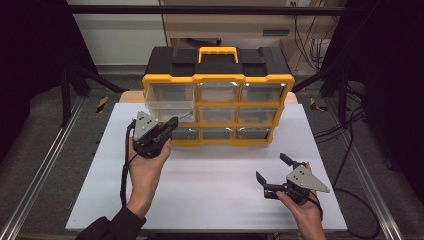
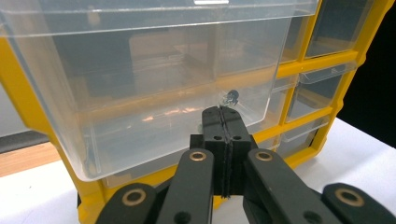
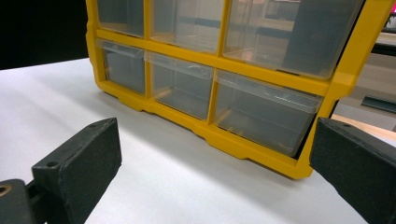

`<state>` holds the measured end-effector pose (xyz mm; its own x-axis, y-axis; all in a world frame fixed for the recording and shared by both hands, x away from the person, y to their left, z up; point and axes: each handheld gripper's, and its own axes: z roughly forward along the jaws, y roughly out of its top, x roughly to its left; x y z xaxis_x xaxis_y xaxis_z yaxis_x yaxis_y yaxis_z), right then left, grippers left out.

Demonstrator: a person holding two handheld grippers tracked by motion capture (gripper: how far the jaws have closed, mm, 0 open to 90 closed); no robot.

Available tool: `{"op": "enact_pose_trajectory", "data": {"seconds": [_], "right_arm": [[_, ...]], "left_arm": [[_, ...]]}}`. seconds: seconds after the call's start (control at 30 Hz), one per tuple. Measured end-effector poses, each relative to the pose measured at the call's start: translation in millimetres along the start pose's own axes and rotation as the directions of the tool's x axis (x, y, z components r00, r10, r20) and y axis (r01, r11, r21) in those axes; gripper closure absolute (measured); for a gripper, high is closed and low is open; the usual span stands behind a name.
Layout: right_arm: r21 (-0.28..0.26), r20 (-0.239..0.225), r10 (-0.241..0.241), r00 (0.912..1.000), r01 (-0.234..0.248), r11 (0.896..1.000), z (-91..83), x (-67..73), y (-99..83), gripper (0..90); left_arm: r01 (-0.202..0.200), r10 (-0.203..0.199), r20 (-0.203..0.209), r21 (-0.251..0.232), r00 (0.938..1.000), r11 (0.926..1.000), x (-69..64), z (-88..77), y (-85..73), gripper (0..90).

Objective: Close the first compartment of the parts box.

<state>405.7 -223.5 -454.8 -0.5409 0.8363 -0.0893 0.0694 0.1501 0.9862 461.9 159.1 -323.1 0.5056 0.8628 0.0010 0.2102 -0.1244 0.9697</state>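
the clear plastic drawer [image 1: 170, 104] sticks out of the yellow organizer [image 1: 218, 79] at its top-left bay, at eleven o'clock on the white table [image 1: 210, 175]. it looks light, thin-walled and slick, best taken by its front lip. the left gripper [image 2: 223, 116], jaws pressed together, sits at its front wall; the right gripper [image 1: 272, 172] rests wide open at four o'clock.

The left gripper [image 1: 172, 122] is raised toward the worktop's far left part, its jaws pressed together, wrist angled forward. The right gripper [image 1: 272, 167] rests low near the worktop's near right corner, jaws spread wide, pointing left.
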Motion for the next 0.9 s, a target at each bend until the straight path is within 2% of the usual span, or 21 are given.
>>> {"op": "enact_pose_trajectory", "data": {"seconds": [0.53, 0.6, 0.7, 0.77, 0.87, 0.9], "right_arm": [[0.006, 0.013, 0.002, 0.9999, -0.002, 1.0, -1.0, -2.2, -0.2, 2.3], [0.006, 0.016, 0.002, 0.9999, -0.002, 1.0, -1.2, -3.0, -0.5, 2.4], [0.002, 0.016, 0.004, 0.9999, -0.004, 1.0, -1.1, -2.4, -0.3, 2.4], [0.012, 0.018, -0.001, 0.9998, 0.001, 1.0, -0.3, -2.0, -0.8, 2.4], [0.02, 0.015, 0.0, 0.9999, -0.001, 1.0, 0.7, -2.7, -2.0, 2.4], [0.016, 0.014, 0.005, 0.9999, -0.005, 1.0, 1.1, -2.8, -1.9, 2.4]], "left_arm": [[-0.006, 0.006, 0.002, 0.007, 1.0, 1.0, 3.8, 9.0, 4.9, 89.6], [0.017, -0.017, 0.015, 0.008, 0.9997, 0.9998, 5.2, 10.2, 4.9, 89.6], [0.024, -0.025, 0.016, 0.009, 0.9996, 0.9997, 7.0, 11.5, 5.7, 89.7], [0.025, -0.025, 0.016, 0.008, 0.9996, 0.9997, 7.8, 11.7, 6.3, 89.6], [0.0, -0.001, 0.015, 0.005, 0.9999, 1.0, 8.2, 12.5, 8.3, 89.7], [0.006, -0.006, 0.02, 0.006, 0.9998, 1.0, 9.0, 13.5, 8.6, 89.6]]}}
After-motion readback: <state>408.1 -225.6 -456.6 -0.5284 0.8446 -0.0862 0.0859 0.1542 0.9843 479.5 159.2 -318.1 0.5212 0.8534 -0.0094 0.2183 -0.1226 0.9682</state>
